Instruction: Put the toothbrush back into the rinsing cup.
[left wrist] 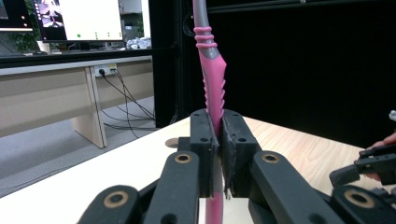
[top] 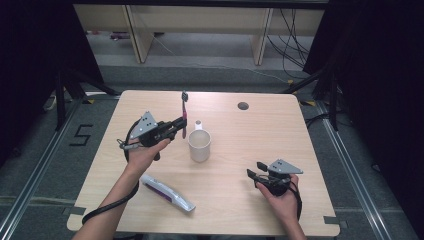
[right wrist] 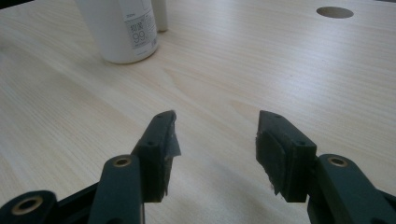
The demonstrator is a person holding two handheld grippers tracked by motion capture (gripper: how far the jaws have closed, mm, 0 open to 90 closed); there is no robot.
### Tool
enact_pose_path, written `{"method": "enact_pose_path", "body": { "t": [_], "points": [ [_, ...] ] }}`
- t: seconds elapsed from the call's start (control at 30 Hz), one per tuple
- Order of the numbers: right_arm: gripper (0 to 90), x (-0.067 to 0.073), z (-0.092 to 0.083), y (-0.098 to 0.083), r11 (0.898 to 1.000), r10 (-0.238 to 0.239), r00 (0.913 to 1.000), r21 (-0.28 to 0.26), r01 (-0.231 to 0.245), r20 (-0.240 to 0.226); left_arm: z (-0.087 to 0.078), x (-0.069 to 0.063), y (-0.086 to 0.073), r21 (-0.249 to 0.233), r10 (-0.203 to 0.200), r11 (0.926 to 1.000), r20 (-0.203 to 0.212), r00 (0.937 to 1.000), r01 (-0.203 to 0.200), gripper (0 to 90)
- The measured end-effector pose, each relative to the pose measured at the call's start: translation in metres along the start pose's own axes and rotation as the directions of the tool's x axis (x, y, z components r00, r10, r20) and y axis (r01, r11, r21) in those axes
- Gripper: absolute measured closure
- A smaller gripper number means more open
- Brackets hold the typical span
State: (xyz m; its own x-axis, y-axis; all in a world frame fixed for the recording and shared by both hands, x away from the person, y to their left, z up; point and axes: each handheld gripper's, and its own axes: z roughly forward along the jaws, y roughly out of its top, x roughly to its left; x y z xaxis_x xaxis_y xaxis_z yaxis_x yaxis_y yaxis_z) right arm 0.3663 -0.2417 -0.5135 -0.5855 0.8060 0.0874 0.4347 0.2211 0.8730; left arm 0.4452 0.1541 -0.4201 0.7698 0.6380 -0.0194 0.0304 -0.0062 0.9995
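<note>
From the high view, I am holding a pink toothbrush (top: 184, 114) upright in the left hand-held gripper (top: 179, 122), just beside the white mug (top: 199, 145) on the worktop (top: 250, 145); dropping it in is probably still left. In the left gripper view, the jaws are pinching its handle. In the right gripper view, the right hand-held gripper (right wrist: 217, 140) is hovering spread, holding nothing.

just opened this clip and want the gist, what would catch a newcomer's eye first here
First the pink toothbrush, pinched by its handle in the left gripper and held up off the table just left of the white mug at the table's middle. Next the right gripper, jaws open with nothing between them, low over the wood near the front right. A white and purple tube lies flat near the front edge, under the left forearm.
</note>
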Motion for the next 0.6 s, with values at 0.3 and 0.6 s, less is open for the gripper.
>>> {"method": "enact_pose_path", "body": {
  "t": [0.3,0.6],
  "points": [
    [48.2,-0.001,0.000,0.000,1.000,-0.020,0.9998,-0.004,0.020,-0.007,0.006,0.004,0.006,-0.026,-0.008,0.9996,-0.019,0.9998,0.007,83.7],
    [48.2,-0.002,-0.001,0.000,0.999,-0.045,0.9989,-0.025,0.045,0.011,0.019,0.004,0.013,-0.039,-0.005,0.9992,-0.030,0.9995,0.004,83.7]
  ]
}}
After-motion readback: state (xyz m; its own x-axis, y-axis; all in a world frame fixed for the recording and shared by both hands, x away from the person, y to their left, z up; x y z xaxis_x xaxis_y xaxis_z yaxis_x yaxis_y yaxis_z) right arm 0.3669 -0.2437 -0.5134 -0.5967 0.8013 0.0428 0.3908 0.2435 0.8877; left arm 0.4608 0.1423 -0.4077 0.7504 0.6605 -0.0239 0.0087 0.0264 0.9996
